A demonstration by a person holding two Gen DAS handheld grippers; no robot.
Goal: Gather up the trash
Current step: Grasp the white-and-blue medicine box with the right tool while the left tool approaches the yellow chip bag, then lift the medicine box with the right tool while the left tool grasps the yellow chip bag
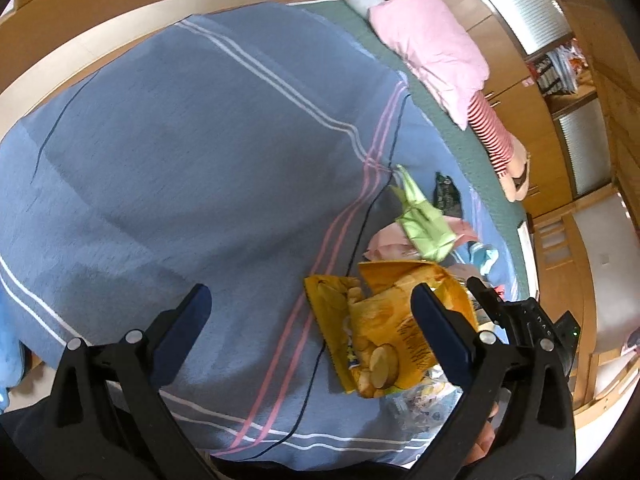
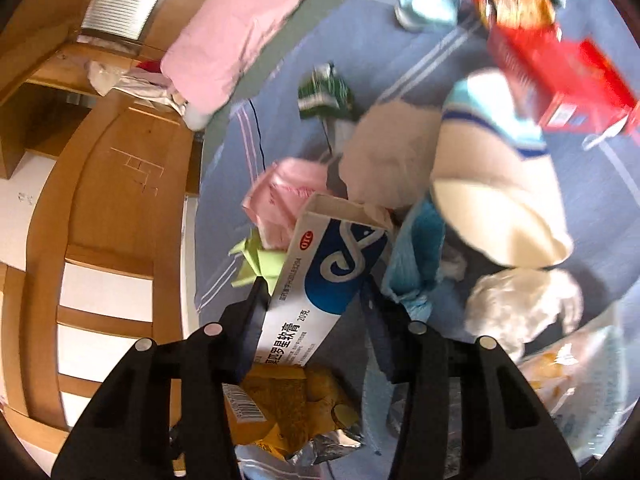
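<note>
My left gripper (image 1: 310,292) hangs open over a blue striped blanket (image 1: 180,160) with nothing between its fingers. A crumpled yellow chip bag (image 1: 384,336) lies just beside its right finger. My right gripper (image 2: 314,286) is shut on a white and blue ointment box (image 2: 304,312), whose open end points away from me. Its black body (image 1: 504,312) shows behind the chip bag in the left wrist view. Below the box lies the same chip bag (image 2: 288,408). Past it are a green folded paper (image 2: 260,264), a pink wrapper (image 2: 288,192) and a blue face mask (image 2: 416,256).
Further litter lies on the blanket: a cream cup with a blue band (image 2: 492,168), a red carton (image 2: 560,72), a dark green packet (image 2: 324,92) and a white crumpled wad (image 2: 520,304). A pink pillow (image 1: 432,44) sits at the bed's far side. Wooden cabinets (image 2: 100,200) stand beside the bed.
</note>
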